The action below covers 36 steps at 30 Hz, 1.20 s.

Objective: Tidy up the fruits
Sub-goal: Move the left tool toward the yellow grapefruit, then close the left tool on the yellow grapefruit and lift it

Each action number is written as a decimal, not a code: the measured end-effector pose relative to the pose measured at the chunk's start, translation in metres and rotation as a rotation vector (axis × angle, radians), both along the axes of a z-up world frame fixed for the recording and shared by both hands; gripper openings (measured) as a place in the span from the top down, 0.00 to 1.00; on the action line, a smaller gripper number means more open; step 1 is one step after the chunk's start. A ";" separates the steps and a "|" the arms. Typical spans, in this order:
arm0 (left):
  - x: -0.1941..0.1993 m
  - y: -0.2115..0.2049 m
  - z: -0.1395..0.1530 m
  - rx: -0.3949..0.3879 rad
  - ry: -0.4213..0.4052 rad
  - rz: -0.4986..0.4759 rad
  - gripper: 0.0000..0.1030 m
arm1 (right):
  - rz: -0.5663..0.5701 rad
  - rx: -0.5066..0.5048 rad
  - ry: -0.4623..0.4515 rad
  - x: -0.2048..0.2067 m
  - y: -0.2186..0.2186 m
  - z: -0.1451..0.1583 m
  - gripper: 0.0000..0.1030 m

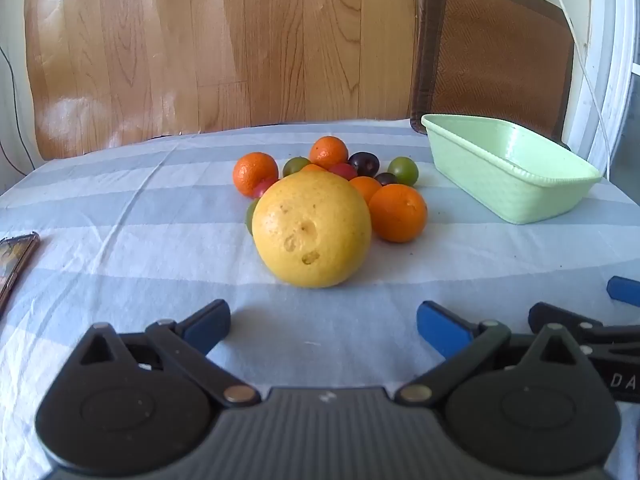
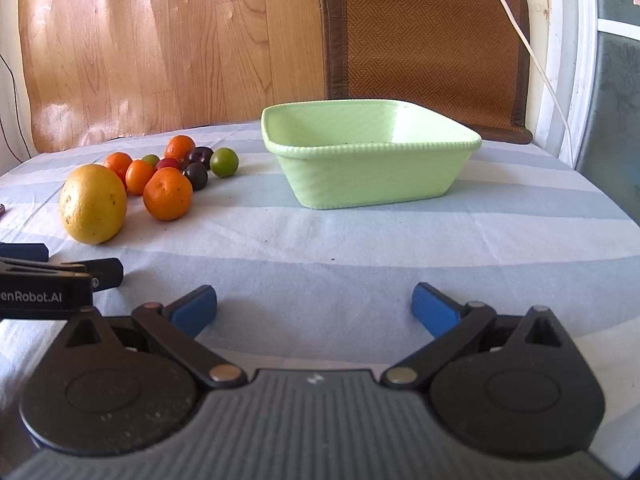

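Above the striped cloth, the left gripper and right gripper are held fully spread and empty, the round grapefruit being faced by the left with smaller fruits clustered behind it, the green basket lying broadside before the right.

Matt plastic basin, creased striped cloth, glossy wood panel.

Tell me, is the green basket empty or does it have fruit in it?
Empty. The green basket shows only bare inside walls in the right wrist view, and all the fruit sits in a pile on the cloth beside it.
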<state>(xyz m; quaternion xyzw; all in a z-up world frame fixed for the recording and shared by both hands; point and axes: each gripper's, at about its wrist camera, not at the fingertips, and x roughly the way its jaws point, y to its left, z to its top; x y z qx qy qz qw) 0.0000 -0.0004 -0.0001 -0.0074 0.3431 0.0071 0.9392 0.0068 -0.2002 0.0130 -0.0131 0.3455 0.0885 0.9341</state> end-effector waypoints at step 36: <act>-0.052 0.155 -0.012 -0.649 -0.293 -0.019 0.17 | 0.460 0.391 0.003 0.055 0.095 0.035 0.60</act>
